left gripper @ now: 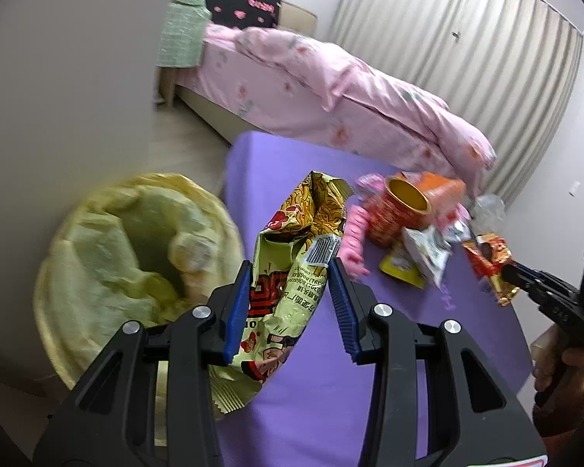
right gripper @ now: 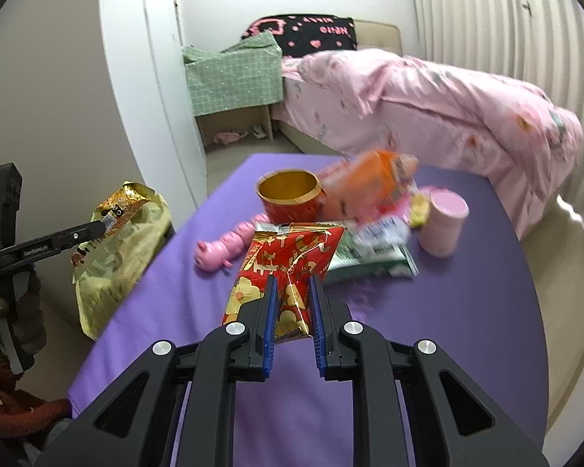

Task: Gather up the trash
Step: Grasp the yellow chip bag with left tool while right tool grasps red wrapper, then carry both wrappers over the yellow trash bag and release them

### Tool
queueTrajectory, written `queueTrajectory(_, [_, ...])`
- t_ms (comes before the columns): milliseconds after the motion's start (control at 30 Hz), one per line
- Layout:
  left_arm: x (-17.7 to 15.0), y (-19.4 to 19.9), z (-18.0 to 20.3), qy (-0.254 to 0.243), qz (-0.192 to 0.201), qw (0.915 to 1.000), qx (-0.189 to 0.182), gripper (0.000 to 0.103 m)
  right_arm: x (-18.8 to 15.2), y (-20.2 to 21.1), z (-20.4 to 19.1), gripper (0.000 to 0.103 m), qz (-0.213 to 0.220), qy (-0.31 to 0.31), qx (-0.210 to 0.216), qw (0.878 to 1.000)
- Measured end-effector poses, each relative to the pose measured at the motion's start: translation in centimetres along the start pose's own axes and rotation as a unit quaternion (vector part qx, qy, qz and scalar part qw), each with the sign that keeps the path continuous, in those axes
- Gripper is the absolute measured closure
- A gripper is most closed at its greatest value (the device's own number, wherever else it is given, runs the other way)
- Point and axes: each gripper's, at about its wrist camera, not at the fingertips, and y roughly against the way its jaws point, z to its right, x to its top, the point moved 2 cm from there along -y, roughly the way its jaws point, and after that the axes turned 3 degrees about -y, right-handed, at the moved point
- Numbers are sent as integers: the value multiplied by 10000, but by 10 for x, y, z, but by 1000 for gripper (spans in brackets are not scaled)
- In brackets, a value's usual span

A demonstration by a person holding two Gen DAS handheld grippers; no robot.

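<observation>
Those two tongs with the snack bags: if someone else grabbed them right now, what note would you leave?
Left tongs: shut on the yellow noodle bag, beside the yellow-lined bin, not yet dropped.
Right tongs: shut on the red snack packet, above the purple table.
Left on the table: red cup, orange packet, green-white wrapper, pink cup, pink toy.
Next: bin both bags, then clear the rest.

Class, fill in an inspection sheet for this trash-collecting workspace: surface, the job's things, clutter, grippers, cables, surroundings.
Surface: purple table.
Job's things: yellow snack bag; red wrapper; bin with yellow liner beside the table.
Clutter: red-gold cup, orange packet, pink canister, pink toy, green-white wrapper.
Grippers: left gripper shut on the yellow snack bag; right gripper shut on the red wrapper.
Cables: nothing seen.
Surroundings: bed with pink bedding, curtain.
</observation>
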Motion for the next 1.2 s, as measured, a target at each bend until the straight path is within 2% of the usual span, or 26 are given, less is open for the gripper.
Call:
queueTrajectory(133, [5, 6, -32, 252, 64, 9983, 521, 65, 12, -8, -19, 87, 48, 159, 125, 9998])
queueTrajectory(333, [0, 6, -97, 866, -232, 9868, 1349, 65, 25, -25, -50, 87, 28, 437, 316, 9985])
queueTrajectory(467, [-7, -1, -127, 1050, -395, 9816, 1545, 65, 30, -35, -62, 87, -5, 521, 364, 9980])
queueTrajectory(633, [-8, -27, -130, 841, -625, 9835, 1476, 65, 34, -46, -71, 87, -79, 548, 379, 9977])
queueTrajectory(733, [-7, -58, -129, 768, -963, 9824, 1407, 65, 34, -53, -71, 87, -155, 504, 382, 9979])
queueTrajectory(900, [-12, -107, -113, 756, -1518, 9810, 947, 65, 33, -57, -67, 87, -204, 474, 284, 9983])
queueTrajectory(1033, [-16, -116, -105, 801, -1526, 9825, 712, 64, 31, -58, -60, 87, -264, 383, 245, 9986])
queueTrajectory(1067, [-16, -112, -107, 889, -1448, 9837, 591, 59, 31, -59, -60, 87, -274, 382, 242, 9986])
queueTrajectory(1100, [-15, -108, -110, 962, -1395, 9845, 457, 48, 31, -60, -60, 87, -290, 386, 246, 9985])
queueTrajectory(1167, [-14, -93, -117, 1062, -1232, 9863, 258, 39, 31, -63, -62, 87, -316, 396, 271, 9983])
queueTrajectory(1200, [-12, -88, -119, 1064, -1157, 9873, 250, 38, 31, -66, -64, 87, -330, 408, 303, 9982])
